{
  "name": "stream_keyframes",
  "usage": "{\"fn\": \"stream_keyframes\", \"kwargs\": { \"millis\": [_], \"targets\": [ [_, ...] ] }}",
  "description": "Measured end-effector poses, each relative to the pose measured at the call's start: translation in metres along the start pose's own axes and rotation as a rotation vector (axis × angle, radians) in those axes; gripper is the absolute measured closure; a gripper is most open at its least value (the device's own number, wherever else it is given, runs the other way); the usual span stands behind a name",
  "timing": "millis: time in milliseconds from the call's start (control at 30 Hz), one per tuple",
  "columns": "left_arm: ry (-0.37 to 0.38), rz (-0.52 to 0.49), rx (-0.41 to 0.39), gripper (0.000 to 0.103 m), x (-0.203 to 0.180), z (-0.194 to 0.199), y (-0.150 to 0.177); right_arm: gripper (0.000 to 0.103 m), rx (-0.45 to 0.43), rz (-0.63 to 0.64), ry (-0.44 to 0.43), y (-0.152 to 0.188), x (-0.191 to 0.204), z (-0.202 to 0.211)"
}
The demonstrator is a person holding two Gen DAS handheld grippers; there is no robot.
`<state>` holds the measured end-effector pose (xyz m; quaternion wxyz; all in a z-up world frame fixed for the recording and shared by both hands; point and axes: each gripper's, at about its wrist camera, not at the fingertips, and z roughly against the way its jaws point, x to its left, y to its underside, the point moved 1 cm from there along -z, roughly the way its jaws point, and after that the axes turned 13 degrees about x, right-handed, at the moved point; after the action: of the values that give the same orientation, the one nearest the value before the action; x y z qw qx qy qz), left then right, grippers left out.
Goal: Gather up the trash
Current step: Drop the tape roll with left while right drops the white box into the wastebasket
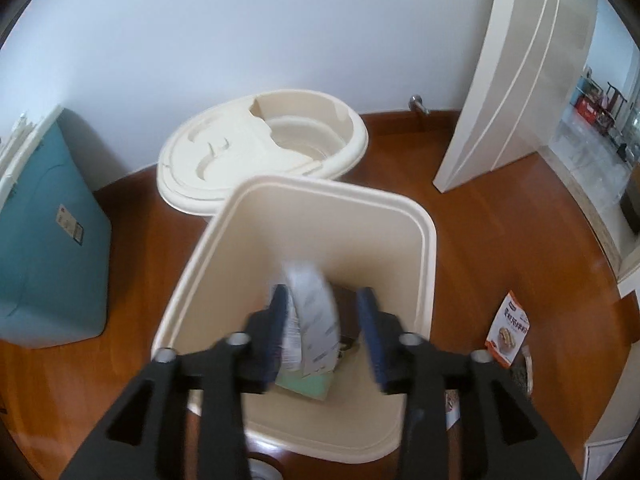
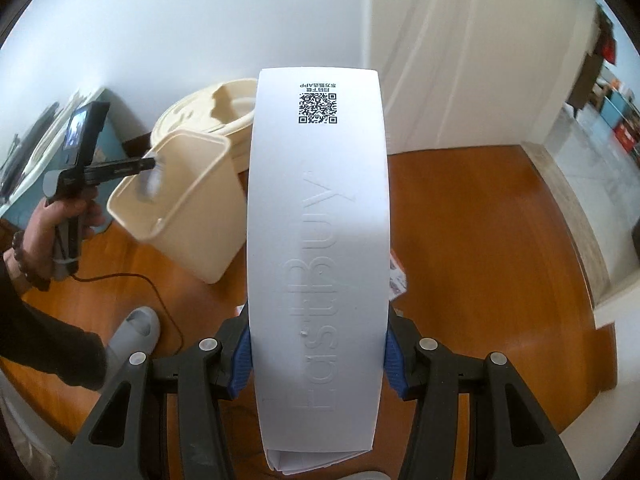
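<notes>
My left gripper (image 1: 326, 320) is open over the cream trash bin (image 1: 424, 216). A blurred white printed wrapper (image 1: 314, 324) sits between its blue fingers, touching only the left pad, above a pale green item (image 1: 308, 386) inside the bin. My right gripper (image 2: 318, 356) is shut on a long white "FastBuy" box (image 2: 318, 240) with a QR code, held above the floor. The right wrist view also shows the bin (image 2: 188, 216) and the left gripper (image 2: 150, 166) at its rim.
An orange snack packet (image 1: 508, 330) and a dark wrapper (image 1: 524, 372) lie on the wood floor right of the bin. A cream tub (image 1: 264, 148) stands behind it, a teal box (image 1: 48, 240) at left, a door (image 1: 508, 72) at right. A cable (image 2: 132, 280) and grey slipper (image 2: 136, 332) lie on the floor.
</notes>
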<state>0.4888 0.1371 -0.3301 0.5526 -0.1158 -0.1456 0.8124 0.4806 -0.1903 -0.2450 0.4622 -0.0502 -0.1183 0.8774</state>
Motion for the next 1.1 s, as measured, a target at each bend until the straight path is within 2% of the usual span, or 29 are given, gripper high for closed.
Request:
{"fn": "stream_keyframes", "kwargs": {
  "millis": [33,167,400,533,667,800,833,967,1000,1100],
  "targets": [
    [-0.003,0.009,-0.022,0.050,0.003,0.007,0.001,0.048,0.003,0.015,-0.003,-0.007,0.008,0.001],
    [0.016,0.048,-0.051,0.033,0.012,0.021,0.000,0.048,-0.015,0.092,-0.012,-0.034,0.044,0.007],
    [-0.004,0.137,-0.098,0.033,0.045,0.051,0.013,0.048,-0.033,0.139,-0.036,-0.091,0.096,0.006],
    [-0.022,0.338,-0.071,0.030,0.095,0.062,0.046,0.048,-0.022,0.131,-0.107,-0.136,0.131,-0.016],
    [-0.030,0.404,-0.032,0.030,0.114,0.057,0.063,0.048,0.013,0.115,-0.160,-0.180,0.181,-0.061],
    [-0.029,0.410,-0.038,0.030,0.116,0.057,0.060,0.047,0.094,0.074,-0.163,-0.199,0.206,-0.116],
    [-0.028,0.404,-0.044,0.030,0.115,0.058,0.058,0.046,0.113,0.066,-0.162,-0.201,0.211,-0.127],
    [-0.048,0.369,-0.072,0.029,0.107,0.061,0.057,0.017,0.150,0.076,-0.119,-0.202,0.219,-0.142],
    [-0.051,0.365,-0.076,0.029,0.107,0.061,0.059,0.015,0.145,0.080,-0.114,-0.204,0.223,-0.141],
    [-0.037,0.346,-0.076,0.030,0.097,0.060,0.062,0.014,0.111,0.077,-0.135,-0.193,0.198,-0.114]
  ]
}}
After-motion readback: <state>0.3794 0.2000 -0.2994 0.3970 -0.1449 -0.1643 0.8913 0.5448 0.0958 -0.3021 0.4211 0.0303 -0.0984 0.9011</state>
